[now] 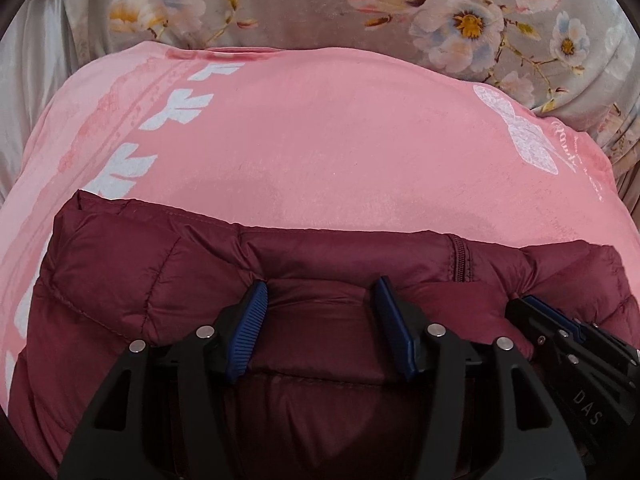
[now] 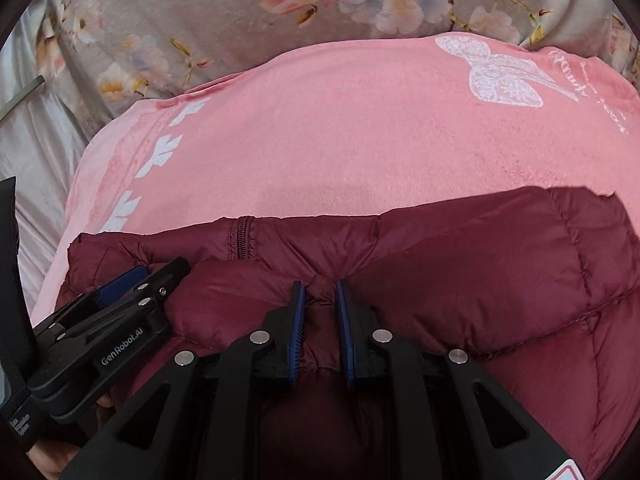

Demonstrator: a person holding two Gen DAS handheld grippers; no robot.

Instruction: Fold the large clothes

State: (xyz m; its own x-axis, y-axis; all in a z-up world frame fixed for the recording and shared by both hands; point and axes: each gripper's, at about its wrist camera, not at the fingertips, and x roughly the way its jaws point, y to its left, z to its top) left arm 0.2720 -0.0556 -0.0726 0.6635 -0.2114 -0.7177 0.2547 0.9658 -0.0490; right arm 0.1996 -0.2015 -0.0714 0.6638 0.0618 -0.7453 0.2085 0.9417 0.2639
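At the far left lies pale silky bedding point(image 1: 24, 92), and beside it my pink blanket point(image 1: 320, 132) with its white leaf border point(image 1: 176, 110), spread over the floral bedspread point(image 1: 280, 4). The maroon quilted puffer jacket point(image 1: 132, 276) rests folded on the near part of that blanket, its zipper point(image 1: 458, 260) showing along the far edge. My left gripper point(image 1: 320, 304) sits over the jacket's middle, its blue pads point(image 1: 250, 328) spread wide with a puffed fold of fabric bulging between them; I cannot tell whether they press it. Just to its right, my right gripper point(image 2: 321, 304) has its pads drawn almost together, pinching a small ridge of the jacket's fabric. Farther right the jacket's quilted panel point(image 2: 520, 280) puffs up, and beyond it a white butterfly print point(image 2: 496, 76) marks the blanket's far right corner.
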